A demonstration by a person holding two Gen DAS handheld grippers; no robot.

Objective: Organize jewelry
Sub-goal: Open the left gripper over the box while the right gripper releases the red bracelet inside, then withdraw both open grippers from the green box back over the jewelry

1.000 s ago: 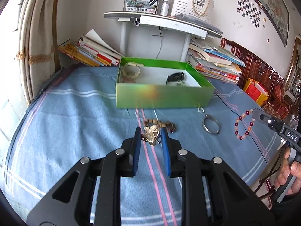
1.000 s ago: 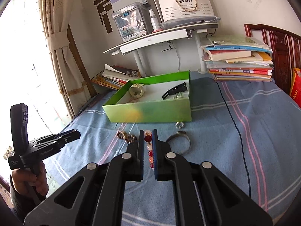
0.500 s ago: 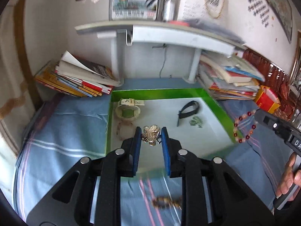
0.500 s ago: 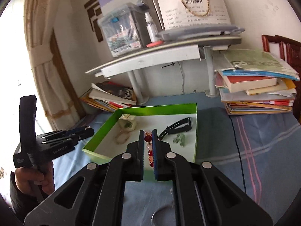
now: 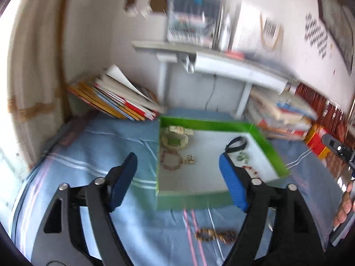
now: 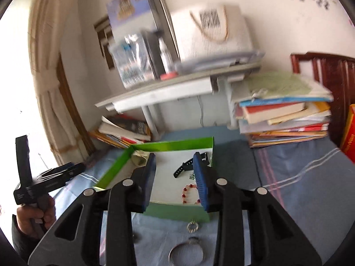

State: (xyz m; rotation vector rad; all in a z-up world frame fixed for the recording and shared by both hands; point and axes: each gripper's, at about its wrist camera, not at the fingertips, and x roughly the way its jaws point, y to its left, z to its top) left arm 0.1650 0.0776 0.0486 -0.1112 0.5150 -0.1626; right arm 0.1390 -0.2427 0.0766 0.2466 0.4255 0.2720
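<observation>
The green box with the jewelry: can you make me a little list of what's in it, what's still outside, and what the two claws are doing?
container: green box
inside box: red bead bracelet, gold brooch, black watch, pale bangle
outside on cloth: brown bead bracelet, silver bangle, small silver ring
left claw: open, empty
right claw: open, empty
surface: blue striped cloth

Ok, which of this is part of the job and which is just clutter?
Job: green box, red bead bracelet inside it, brown bead bracelet, silver bangle and small ring on the cloth.

Clutter: book stacks, shelf, paper bag.
</observation>
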